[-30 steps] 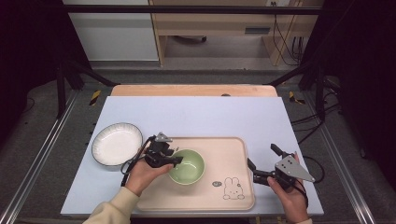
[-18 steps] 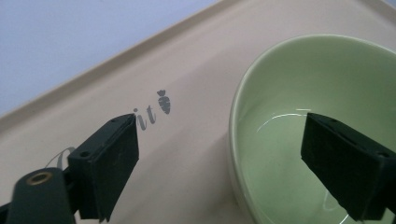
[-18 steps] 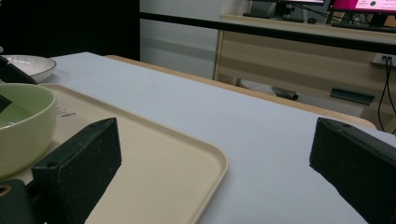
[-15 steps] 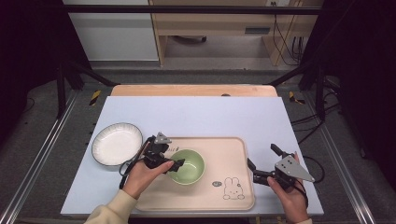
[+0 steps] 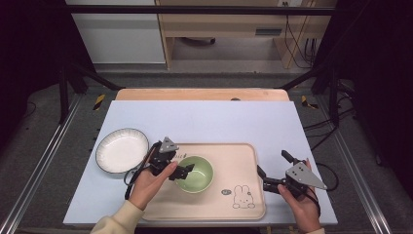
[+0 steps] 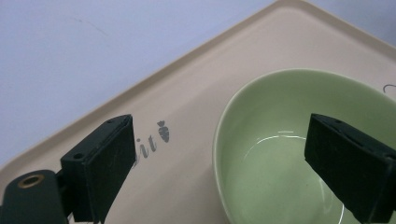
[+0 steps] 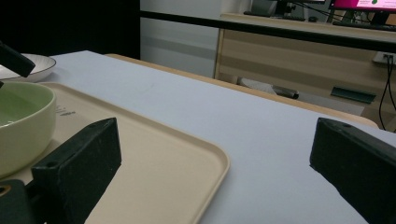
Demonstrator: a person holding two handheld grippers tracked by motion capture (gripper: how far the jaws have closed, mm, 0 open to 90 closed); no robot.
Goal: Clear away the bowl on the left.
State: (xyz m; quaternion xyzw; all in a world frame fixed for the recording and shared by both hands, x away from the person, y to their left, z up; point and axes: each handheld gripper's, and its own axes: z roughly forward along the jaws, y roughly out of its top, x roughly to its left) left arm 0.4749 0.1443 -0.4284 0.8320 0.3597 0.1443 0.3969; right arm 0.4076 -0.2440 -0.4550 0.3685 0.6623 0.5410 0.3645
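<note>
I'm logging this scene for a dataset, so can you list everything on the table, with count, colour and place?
tray: one, beige with a rabbit print, on the table's near middle.
green bowl: one, pale green, on the tray's left part.
white plate: one, white with a dark rim, on the table left of the tray.
table: one, pale blue-grey top.
left gripper: one, black, open, jaws astride the bowl's near-left rim.
right gripper: one, black, open, at the tray's right edge.
</note>
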